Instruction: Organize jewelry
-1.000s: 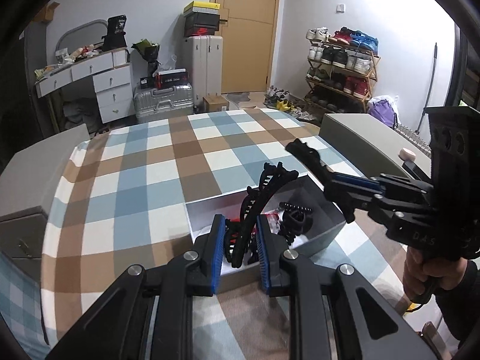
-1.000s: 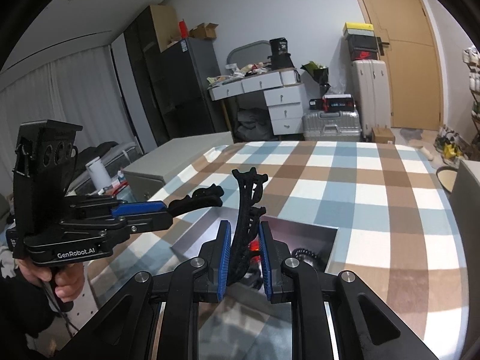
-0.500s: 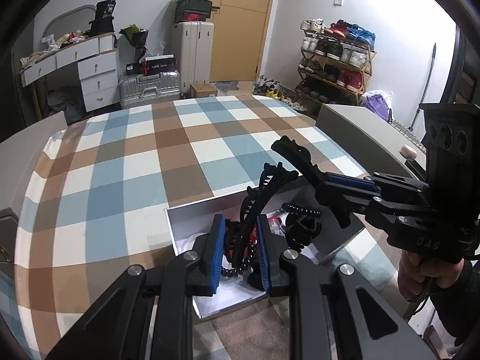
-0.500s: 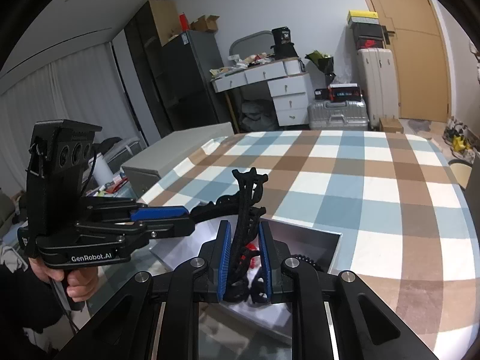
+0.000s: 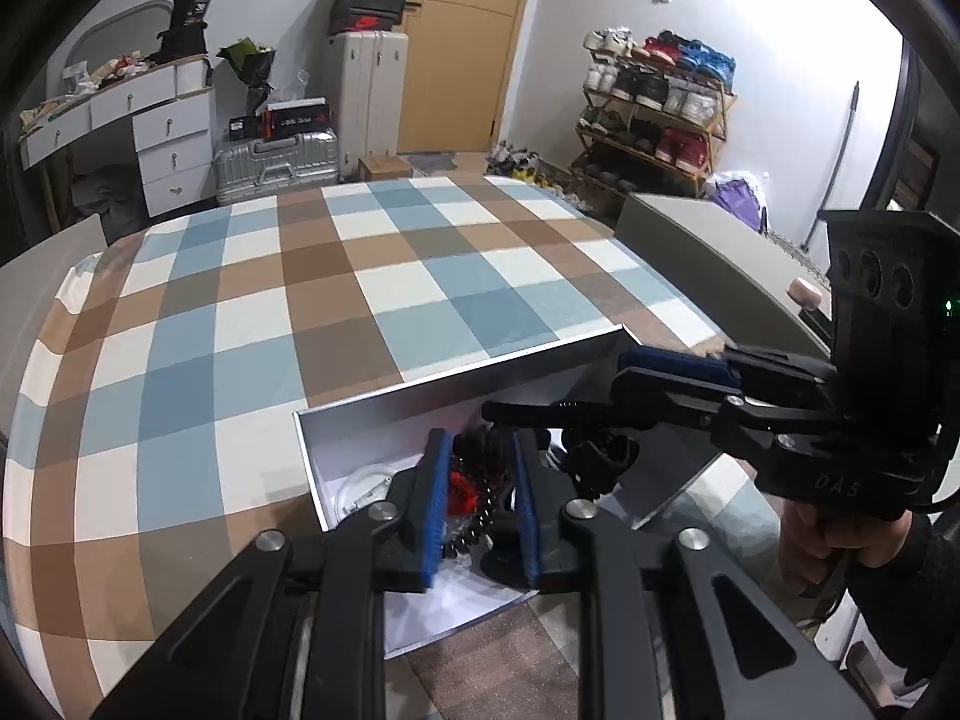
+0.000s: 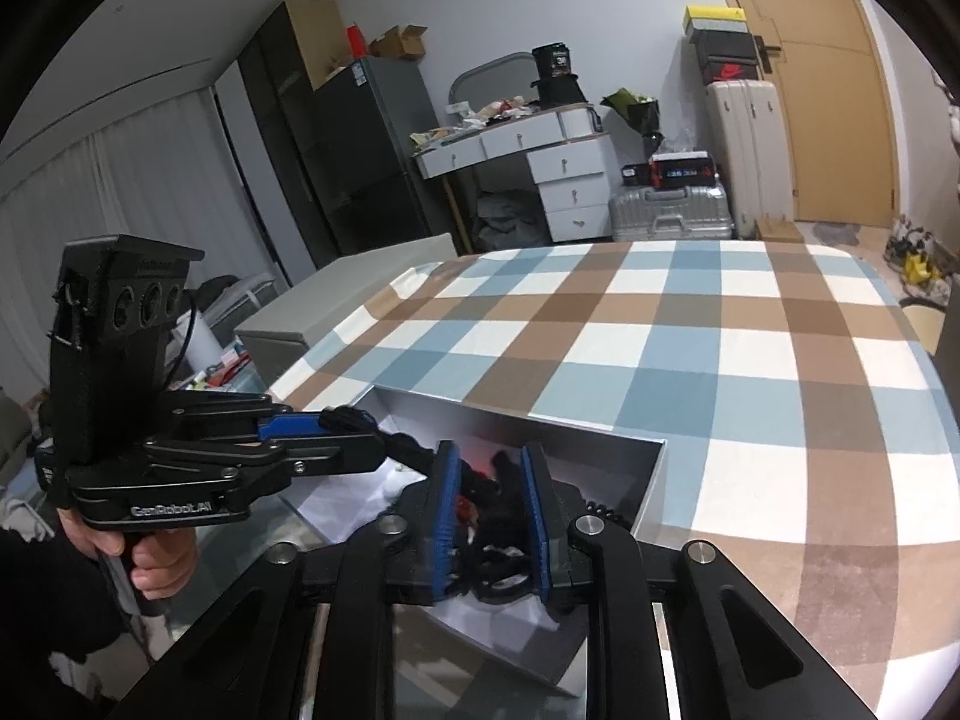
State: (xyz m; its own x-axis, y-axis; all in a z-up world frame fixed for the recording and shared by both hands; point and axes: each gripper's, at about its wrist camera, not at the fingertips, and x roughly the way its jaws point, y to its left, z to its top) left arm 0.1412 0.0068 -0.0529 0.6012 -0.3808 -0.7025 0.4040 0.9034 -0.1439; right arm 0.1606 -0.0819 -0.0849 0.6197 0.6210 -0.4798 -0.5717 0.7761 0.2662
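Observation:
An open grey box (image 5: pixel 456 381) with a white lining stands on the checked tablecloth; it also shows in the right wrist view (image 6: pixel 651 480). Inside lie black hair accessories (image 5: pixel 594 462), a beaded string (image 5: pixel 480 516) and a red item (image 5: pixel 462 483). My left gripper (image 5: pixel 478 483) is lowered into the box, its blue pads a little apart with the dark items between them. My right gripper (image 6: pixel 490 495) is also down in the box, pads a little apart over black clips (image 6: pixel 498 558). It shows from the side in the left wrist view (image 5: pixel 606 405), a black clip between its fingers.
The checked tablecloth (image 5: pixel 360 276) stretches beyond the box. A grey cabinet (image 5: pixel 714 240) stands at the right of the table, another (image 6: pixel 342 306) at the left. A glass surface (image 6: pixel 336 618) lies under the box's near edge.
Both grippers have come down from above the box into it, carrying the black hair claws with them. The pads of both have spread a little.

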